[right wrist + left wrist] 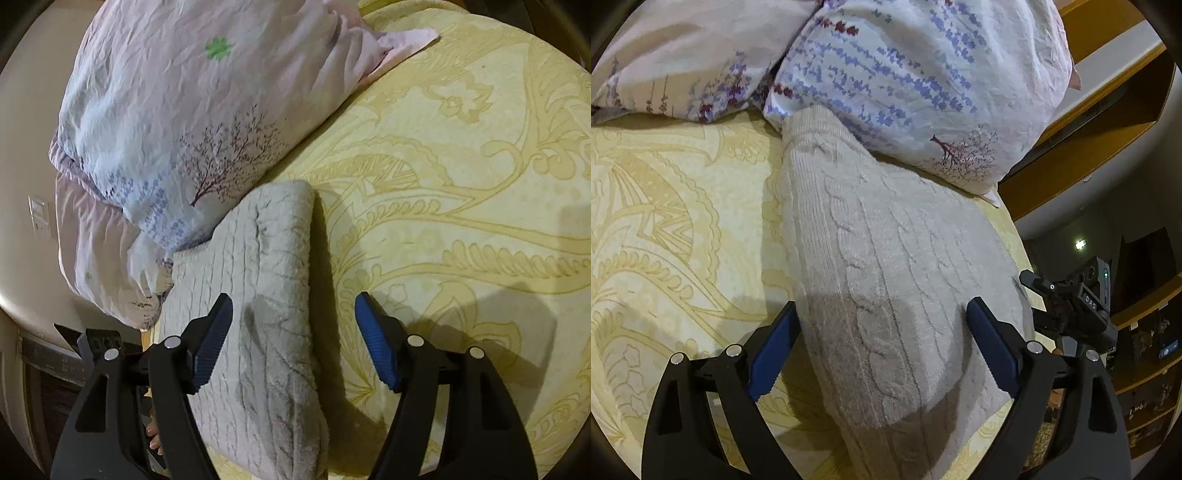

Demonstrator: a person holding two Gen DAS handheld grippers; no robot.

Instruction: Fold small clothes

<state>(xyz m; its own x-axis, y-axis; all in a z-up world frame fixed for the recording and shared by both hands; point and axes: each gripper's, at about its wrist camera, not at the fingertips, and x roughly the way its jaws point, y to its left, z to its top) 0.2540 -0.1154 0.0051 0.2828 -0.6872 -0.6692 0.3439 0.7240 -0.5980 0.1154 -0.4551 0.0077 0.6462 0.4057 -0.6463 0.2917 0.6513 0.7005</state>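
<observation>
A cream cable-knit sweater (886, 266) lies folded on the yellow patterned bedspread (672, 229), its far end against a pillow. My left gripper (881, 310) is open just above the sweater's near part, one blue pad on each side, holding nothing. In the right wrist view the same folded sweater (266, 280) lies lengthwise with a thick folded edge on its right. My right gripper (293, 304) is open above that edge, its left finger over the knit, its right finger over the bedspread (461, 221). The other gripper (1071, 306) shows at the bed's right edge.
Floral pillows (905, 74) lie at the head of the bed, also in the right wrist view (177, 122). Wooden shelves (1108, 122) stand past the bed's right edge. A wall with a light switch (38, 216) is on the left.
</observation>
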